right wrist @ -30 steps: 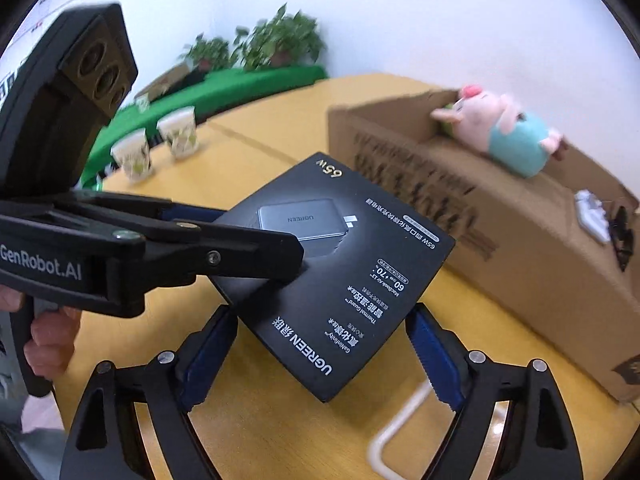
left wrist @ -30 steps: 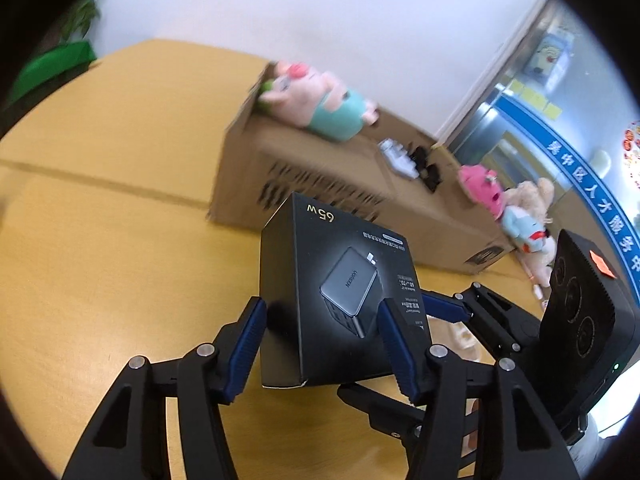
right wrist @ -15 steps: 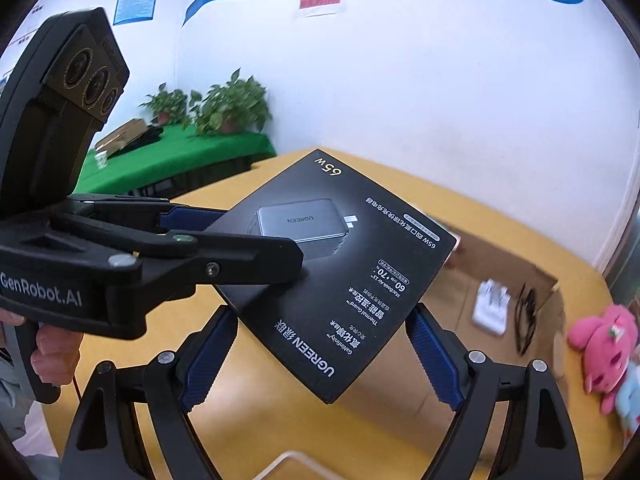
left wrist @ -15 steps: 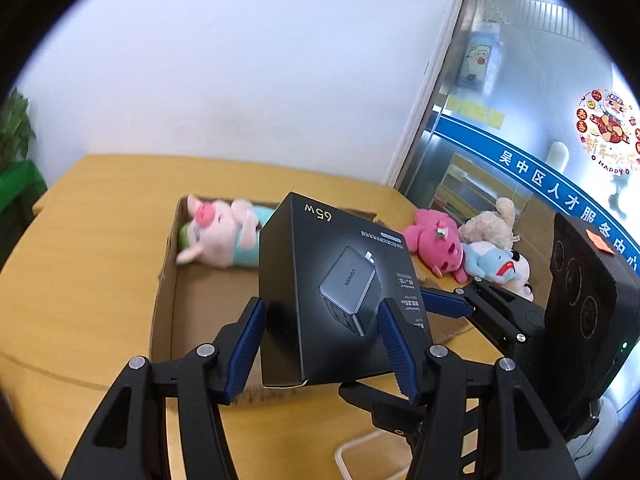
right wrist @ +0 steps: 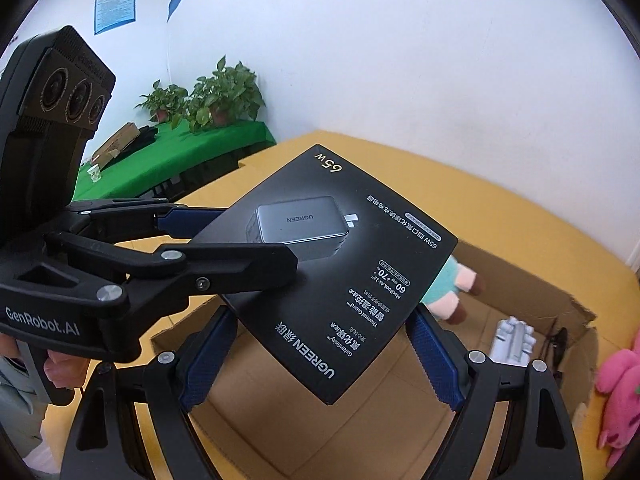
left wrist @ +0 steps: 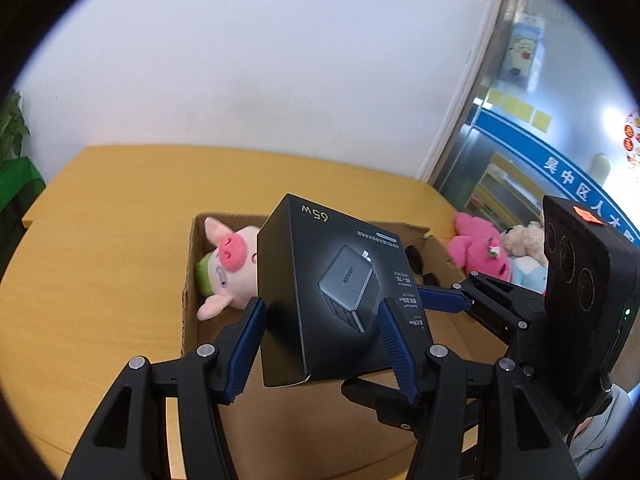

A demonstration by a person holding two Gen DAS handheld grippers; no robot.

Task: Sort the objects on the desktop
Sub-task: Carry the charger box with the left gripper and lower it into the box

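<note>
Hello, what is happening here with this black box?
A person holds a gripper in each hand, and both clamp the black charger box: the left gripper and the right gripper. The box hangs in the air over an open cardboard box that already contains a plush pig.

A second ago the black charger box (left wrist: 340, 300) hung beside the cardboard box (left wrist: 191, 280), level with its outer wall; now, carried up and forward, it sits above the open interior. The pig plush (left wrist: 230, 264), earlier seen from the side on top, now shows from above, inside the cardboard box.
</note>
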